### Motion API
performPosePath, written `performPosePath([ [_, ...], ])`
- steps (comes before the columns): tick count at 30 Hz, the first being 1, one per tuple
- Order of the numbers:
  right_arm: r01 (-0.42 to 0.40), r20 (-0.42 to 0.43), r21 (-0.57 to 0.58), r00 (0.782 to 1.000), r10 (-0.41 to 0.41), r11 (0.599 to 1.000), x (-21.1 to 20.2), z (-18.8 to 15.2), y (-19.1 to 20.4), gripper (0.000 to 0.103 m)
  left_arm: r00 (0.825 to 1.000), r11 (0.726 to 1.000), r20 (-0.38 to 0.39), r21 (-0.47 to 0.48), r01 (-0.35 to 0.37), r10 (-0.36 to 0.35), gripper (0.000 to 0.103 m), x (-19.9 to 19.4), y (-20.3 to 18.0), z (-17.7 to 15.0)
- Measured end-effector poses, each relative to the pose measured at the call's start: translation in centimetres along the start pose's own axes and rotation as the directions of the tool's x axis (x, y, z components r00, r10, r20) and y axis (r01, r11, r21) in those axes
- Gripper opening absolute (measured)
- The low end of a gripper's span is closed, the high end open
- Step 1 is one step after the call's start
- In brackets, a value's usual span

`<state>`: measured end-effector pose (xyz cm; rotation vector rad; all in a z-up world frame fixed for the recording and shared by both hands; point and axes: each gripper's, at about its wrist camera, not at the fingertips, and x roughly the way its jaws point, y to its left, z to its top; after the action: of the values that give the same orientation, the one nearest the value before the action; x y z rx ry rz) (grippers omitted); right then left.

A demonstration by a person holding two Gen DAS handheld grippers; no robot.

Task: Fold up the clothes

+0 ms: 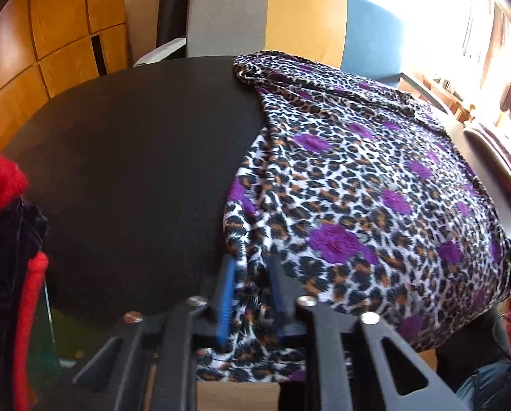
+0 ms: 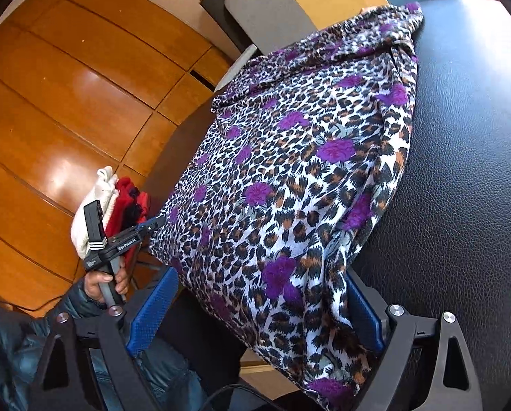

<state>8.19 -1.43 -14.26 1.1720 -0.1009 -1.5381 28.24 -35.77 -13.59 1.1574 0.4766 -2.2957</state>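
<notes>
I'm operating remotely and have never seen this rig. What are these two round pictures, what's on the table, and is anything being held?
There is no robot arm: a person carries a hand-held gripper in each hand, and each gripper has a wide-angle camera looking along its fingers. One picture is from the left gripper, the other from the right gripper.

On the black table lies a leopard-print garment with purple flowers, its near edge hanging over the table's edge. The left gripper is shut on that edge; the right view shows it from the side, held by the person's hand. The right gripper is open, with the garment's edge between its fingers but not pinched. Red, dark and white clothes are piled beside the table.
</notes>
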Motion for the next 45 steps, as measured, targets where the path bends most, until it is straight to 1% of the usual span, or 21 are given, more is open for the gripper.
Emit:
performPosePath([
  [1, 0.033, 0.003, -0.031, 0.999, -0.033, 0.999, 0.0, -0.3, 0.4, 0.085, 1.0, 1.0, 0.0, -0.006, 0.006, -0.006, 0.006, -0.1, -0.1, -0.2],
  [2, 0.081, 0.003, -0.069, 0.997, -0.081, 0.994, 0.1, -0.5, 0.9, 0.081, 1.0, 1.0, -0.001, -0.01, 0.011, -0.011, 0.006, -0.2, -0.3, -0.3],
  [4, 0.168, 0.007, -0.119, 0.986, -0.168, 0.979, -0.1, -1.0, 1.5, 0.059, 0.999, 0.998, -0.01, -0.028, 0.048, -0.048, 0.005, -0.5, -0.3, -0.6],
  [5, 0.2, 0.008, -0.133, 0.98, -0.201, 0.971, -0.3, -1.2, 1.6, 0.051, 0.997, 0.997, -0.017, -0.038, 0.07, -0.07, 0.005, -0.6, -0.3, -0.8],
  [7, 0.247, 0.002, -0.15, 0.968, -0.25, 0.957, -0.6, -1.7, 1.4, 0.019, 0.994, 0.993, -0.033, -0.054, 0.106, -0.108, 0.005, -1.0, -0.3, -1.4],
  [9, 0.269, -0.008, -0.154, 0.962, -0.273, 0.951, -1.0, -2.2, 1.2, 0.009, 0.988, 0.987, -0.051, -0.08, 0.143, -0.147, 0.005, -1.3, 0.1, -2.0],
  [12, 0.25, -0.019, -0.122, 0.967, -0.254, 0.961, -1.5, -2.5, 0.9, 0.007, 0.966, 0.96, -0.066, -0.149, 0.238, -0.25, 0.005, -1.7, 1.1, -2.4],
  [15, 0.17, -0.015, -0.079, 0.985, -0.172, 0.982, -2.1, -2.8, 1.2, 0.007, 0.934, 0.921, -0.046, -0.193, 0.339, -0.353, 0.005, -3.0, 1.6, -2.4],
  [17, 0.118, 0.003, -0.055, 0.993, -0.118, 0.991, -2.5, -2.4, 1.4, 0.007, 0.915, 0.898, -0.013, -0.199, 0.392, -0.402, 0.005, -3.6, 1.7, -1.1],
  [22, 0.028, 0.087, -0.02, 0.996, -0.026, 0.999, -2.8, 2.3, 1.1, 0.007, 0.863, 0.843, 0.08, -0.187, 0.505, -0.499, 0.005, -4.8, 1.6, 3.1],
  [25, 0.004, 0.146, 0.003, 0.989, -0.004, 1.0, -3.2, 5.8, -0.2, 0.007, 0.851, 0.829, 0.125, -0.191, 0.526, -0.51, 0.005, -4.1, 1.1, 6.4],
  [26, 0.007, 0.161, 0.01, 0.987, -0.008, 1.0, -3.1, 7.0, -0.7, 0.007, 0.854, 0.831, 0.134, -0.195, 0.521, -0.503, 0.005, -3.5, 1.0, 7.5],
  [28, 0.029, 0.174, 0.027, 0.984, -0.033, 0.999, -2.3, 9.6, -2.0, 0.007, 0.867, 0.843, 0.143, -0.204, 0.497, -0.477, 0.005, -1.9, 0.7, 9.6],
  [29, 0.048, 0.171, 0.041, 0.984, -0.055, 0.998, -1.6, 10.7, -2.7, 0.007, 0.877, 0.852, 0.136, -0.212, 0.48, -0.46, 0.005, -0.8, 0.6, 10.6],
  [32, 0.117, 0.141, 0.086, 0.982, -0.128, 0.989, 0.5, 13.3, -5.2, 0.007, 0.914, 0.883, 0.069, -0.239, 0.404, -0.4, 0.005, 3.2, -0.1, 12.6],
  [34, 0.158, 0.104, 0.12, 0.98, -0.171, 0.98, 1.8, 13.8, -6.8, 0.007, 0.934, 0.904, 0.009, -0.25, 0.348, -0.357, 0.005, 6.0, -0.6, 13.3],
  [35, 0.172, 0.087, 0.135, 0.979, -0.185, 0.976, 2.2, 13.7, -7.5, 0.007, 0.941, 0.914, -0.031, -0.249, 0.319, -0.337, 0.005, 7.2, -0.8, 13.1],
  [36, 0.175, 0.075, 0.148, 0.979, -0.187, 0.973, 2.5, 13.4, -8.2, 0.007, 0.945, 0.924, -0.076, -0.245, 0.293, -0.319, 0.005, 8.5, -1.0, 12.8],
  [37, 0.166, 0.07, 0.16, 0.981, -0.179, 0.973, 2.6, 13.0, -8.7, 0.007, 0.945, 0.931, -0.098, -0.232, 0.282, -0.311, 0.005, 9.0, -1.2, 12.4],
  [40, 0.144, 0.064, 0.157, 0.986, -0.156, 0.977, 2.0, 11.4, -8.9, 0.007, 0.944, 0.941, -0.113, -0.179, 0.286, -0.309, 0.005, 8.5, -1.8, 11.0],
  [45, 0.083, 0.062, 0.181, 0.994, -0.095, 0.98, 0.3, 7.5, -8.6, 0.005, 0.938, 0.944, -0.15, -0.152, 0.292, -0.314, 0.005, 5.9, -1.8, 8.0],
])
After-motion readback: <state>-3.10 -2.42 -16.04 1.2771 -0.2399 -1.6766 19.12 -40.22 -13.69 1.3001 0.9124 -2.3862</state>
